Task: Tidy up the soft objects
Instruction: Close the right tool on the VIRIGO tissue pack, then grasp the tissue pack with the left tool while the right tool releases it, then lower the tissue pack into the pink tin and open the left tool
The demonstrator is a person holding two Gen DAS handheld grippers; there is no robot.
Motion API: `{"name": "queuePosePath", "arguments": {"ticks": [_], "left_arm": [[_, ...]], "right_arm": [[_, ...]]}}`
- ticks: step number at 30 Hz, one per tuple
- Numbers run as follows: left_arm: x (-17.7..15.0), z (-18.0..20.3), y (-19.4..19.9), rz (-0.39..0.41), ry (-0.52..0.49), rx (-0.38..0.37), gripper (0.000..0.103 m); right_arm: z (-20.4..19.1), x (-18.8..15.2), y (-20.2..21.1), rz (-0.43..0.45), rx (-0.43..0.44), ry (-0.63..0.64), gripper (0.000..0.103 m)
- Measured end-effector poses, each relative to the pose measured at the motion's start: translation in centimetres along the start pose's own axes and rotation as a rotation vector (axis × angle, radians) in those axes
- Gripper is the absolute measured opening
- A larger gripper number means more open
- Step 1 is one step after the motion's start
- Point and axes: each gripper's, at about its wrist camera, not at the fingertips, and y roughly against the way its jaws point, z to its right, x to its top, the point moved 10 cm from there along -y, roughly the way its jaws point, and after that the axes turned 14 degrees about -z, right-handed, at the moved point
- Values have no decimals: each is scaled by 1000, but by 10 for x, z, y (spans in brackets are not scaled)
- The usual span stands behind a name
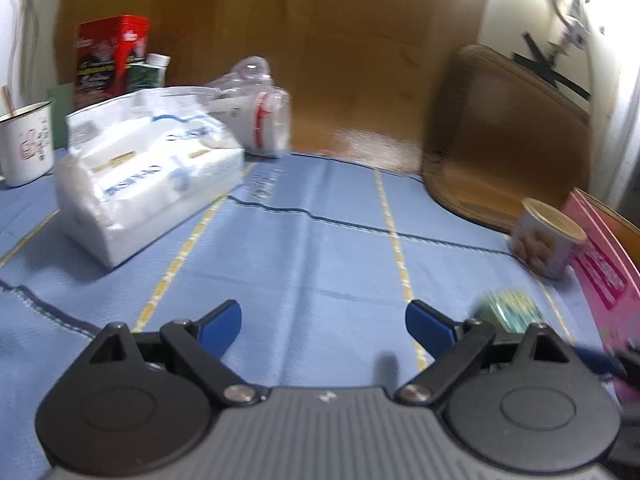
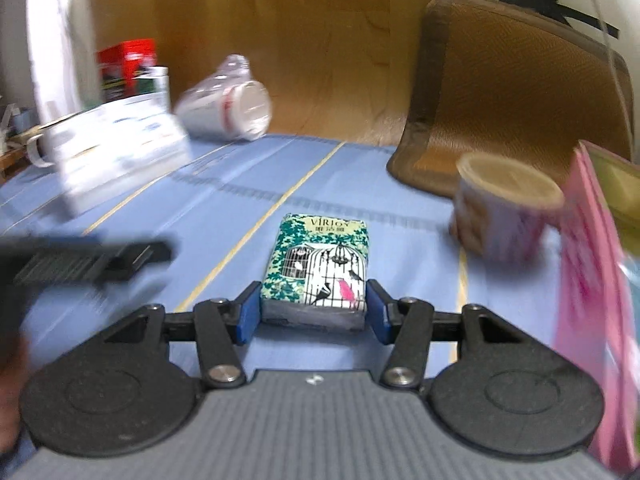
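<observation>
A small pocket tissue pack [image 2: 320, 264] with a green birdcage print lies on the blue cloth [image 2: 248, 184]. My right gripper [image 2: 314, 314] has it between its blue pads, one against each long side near the pack's close end. The same pack shows as a green blur [image 1: 508, 312] at the lower right of the left wrist view. My left gripper [image 1: 324, 328] hovers over bare cloth, open with nothing between its fingers. It appears as a dark blur [image 2: 80, 264] in the right wrist view. A large white tissue package [image 1: 148, 168] sits at the back left.
A clear bag holding a white roll [image 1: 256, 116] lies behind the large package. A white mug [image 1: 26, 142] and a red tin [image 1: 112, 60] stand far left. A snack cup [image 2: 504, 204] and a pink book [image 2: 592, 280] stand at the right, before a brown cushion [image 2: 512, 92].
</observation>
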Motion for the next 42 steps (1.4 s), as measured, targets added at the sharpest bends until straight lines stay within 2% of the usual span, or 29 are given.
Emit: {"name": "queuePosePath", "arguments": {"ticks": [4, 8, 10, 14, 16, 20, 22, 23, 24, 26, 30, 34, 42], "left_arm": [[-10, 16, 5, -32, -43, -53, 93], [-30, 46, 17, -61, -97, -120, 94], [-37, 59, 21, -83, -111, -165, 94], [-46, 77, 31, -117, -132, -217, 94], [-49, 82, 33, -148, -123, -259, 94], [-57, 95, 32, -235, -110, -363, 94], [-61, 105, 30, -258, -121, -393, 89], [-62, 108, 30, -250, -134, -388, 78], [-64, 113, 30, -253, -155, -387, 60], [-68, 122, 30, -272, -172, -418, 49], [-57, 136, 49, -239, -191, -472, 49], [-40, 166, 74, -180, -266, -506, 49], [-23, 259, 86, -164, -427, -596, 49]], "right_arm": [[2, -44, 38, 18, 15, -11, 57], [4, -62, 48, 47, -32, -22, 59], [6, -62, 45, 47, -25, -37, 64], [8, -60, 45, 57, -22, -43, 67], [8, -61, 45, 61, -22, -45, 72], [6, -66, 46, 73, -41, -27, 73], [4, -67, 46, 79, -36, -17, 70], [2, -66, 46, 84, -31, -9, 59], [-2, -67, 47, 89, -32, -4, 57], [-6, -66, 50, 101, -29, 12, 55], [-9, -63, 66, 163, -78, 52, 54], [7, -53, 93, 252, -111, 12, 54], [70, -46, 138, 377, -266, -91, 54]]}}
